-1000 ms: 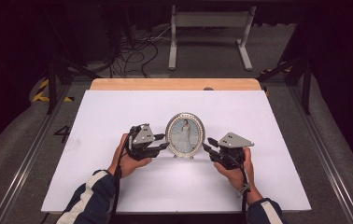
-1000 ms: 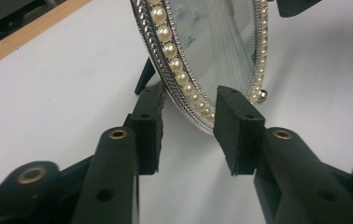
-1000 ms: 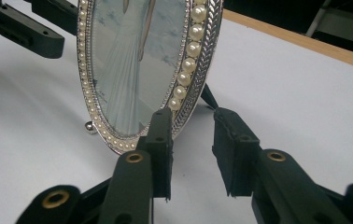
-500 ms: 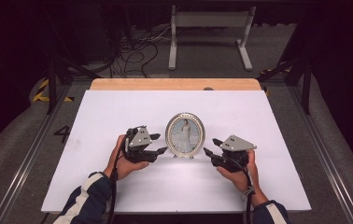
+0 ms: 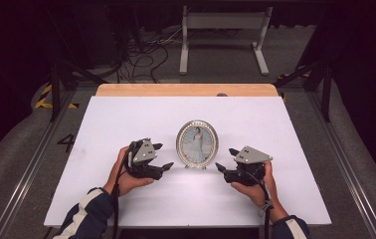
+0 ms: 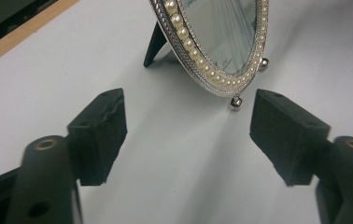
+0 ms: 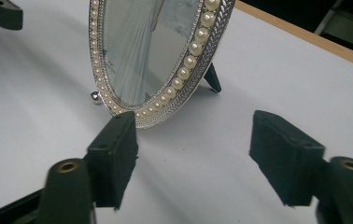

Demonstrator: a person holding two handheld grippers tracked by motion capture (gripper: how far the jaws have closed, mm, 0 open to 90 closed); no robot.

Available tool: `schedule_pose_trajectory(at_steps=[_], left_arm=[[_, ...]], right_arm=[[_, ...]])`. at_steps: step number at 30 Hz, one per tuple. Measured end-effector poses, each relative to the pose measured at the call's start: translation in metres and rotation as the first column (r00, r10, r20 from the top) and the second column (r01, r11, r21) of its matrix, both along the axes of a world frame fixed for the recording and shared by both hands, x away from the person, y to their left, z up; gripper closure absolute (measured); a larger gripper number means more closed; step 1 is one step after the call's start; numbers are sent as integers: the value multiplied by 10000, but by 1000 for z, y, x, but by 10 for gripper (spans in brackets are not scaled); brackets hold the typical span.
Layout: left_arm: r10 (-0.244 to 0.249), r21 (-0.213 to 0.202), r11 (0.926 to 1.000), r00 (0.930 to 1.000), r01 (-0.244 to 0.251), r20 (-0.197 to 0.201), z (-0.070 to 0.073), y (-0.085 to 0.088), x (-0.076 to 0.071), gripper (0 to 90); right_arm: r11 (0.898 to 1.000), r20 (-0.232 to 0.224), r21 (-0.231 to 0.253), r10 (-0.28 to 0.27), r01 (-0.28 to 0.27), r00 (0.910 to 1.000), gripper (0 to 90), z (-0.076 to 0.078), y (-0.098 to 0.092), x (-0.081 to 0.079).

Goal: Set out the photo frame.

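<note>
A painted "4" stands on the floor (image 5: pixel 66 143) left of the table (image 5: pixel 126 114).

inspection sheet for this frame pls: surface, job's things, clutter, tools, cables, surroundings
Surface: white board on the table, a bare wooden strip along its far edge.
Job's things: oval picture frame with a pearl rim, upright on small ball feet, rear prop out, mid-board.
Clutter: nothing seen.
Tools: left tool and right tool flank the frame, each in a hand; both have just been opening, jaws apart, nothing between them, frame untouched.
Cables: one trails from each tool toward the person; a loose tangle lies on the floor beyond the table.
Surroundings: dark room, grey floor, a pale metal stand behind, yellow-black tape at left.
</note>
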State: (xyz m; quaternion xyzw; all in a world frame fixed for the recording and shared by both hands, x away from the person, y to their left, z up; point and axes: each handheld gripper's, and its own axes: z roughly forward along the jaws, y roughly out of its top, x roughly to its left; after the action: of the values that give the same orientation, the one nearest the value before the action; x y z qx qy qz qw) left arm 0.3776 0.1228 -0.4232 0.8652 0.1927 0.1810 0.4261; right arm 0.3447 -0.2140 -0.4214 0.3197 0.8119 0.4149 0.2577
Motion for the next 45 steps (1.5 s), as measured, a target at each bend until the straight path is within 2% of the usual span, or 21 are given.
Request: schedule_pose_trajectory(at_steps=[6,11,14,16,24,25,33,38,45], left_arm=[[214,143,9997,9996,-216,175,-3,4,-5,178],[458,173,9988,9989,-458,39,-9,7,-9,126],[421,281,9987,9991,-423,75,-12,11,-13,104],[502,294,9983,9987,-503,37,-14,15,-16,86],[444,291,9986,9990,-441,-111,-17,26,-22,66],[489,267,9985,9987,-485,-147,-17,30,-23,62],[724,180,9972,9973,-721,-135,-18,44,-28,57],[737,307,9968,9971,-731,-176,-20,55,-33,49],[1097,195,9938,9939,-1094,-115,-19,73,-41,43]], right_arm=[[9999,-91,-159,-1,0,10000,218,-3,-1,-2],[10000,-110,-36,-93,93,9999,181,-3,-1,-1],[9999,-145,96,-108,109,9998,170,-4,-2,-2],[9998,-178,-37,-218,217,9996,157,-5,-3,-2],[9987,-205,-350,-366,359,9991,169,-9,-9,-5],[9976,-119,-539,-435,428,9990,185,-9,-11,-7],[9971,-75,-599,-469,463,9989,181,-11,-17,-13],[9969,-17,-615,-501,499,9987,180,-12,-22,-16],[9970,-46,-544,-552,549,9985,168,-11,-31,-20]])
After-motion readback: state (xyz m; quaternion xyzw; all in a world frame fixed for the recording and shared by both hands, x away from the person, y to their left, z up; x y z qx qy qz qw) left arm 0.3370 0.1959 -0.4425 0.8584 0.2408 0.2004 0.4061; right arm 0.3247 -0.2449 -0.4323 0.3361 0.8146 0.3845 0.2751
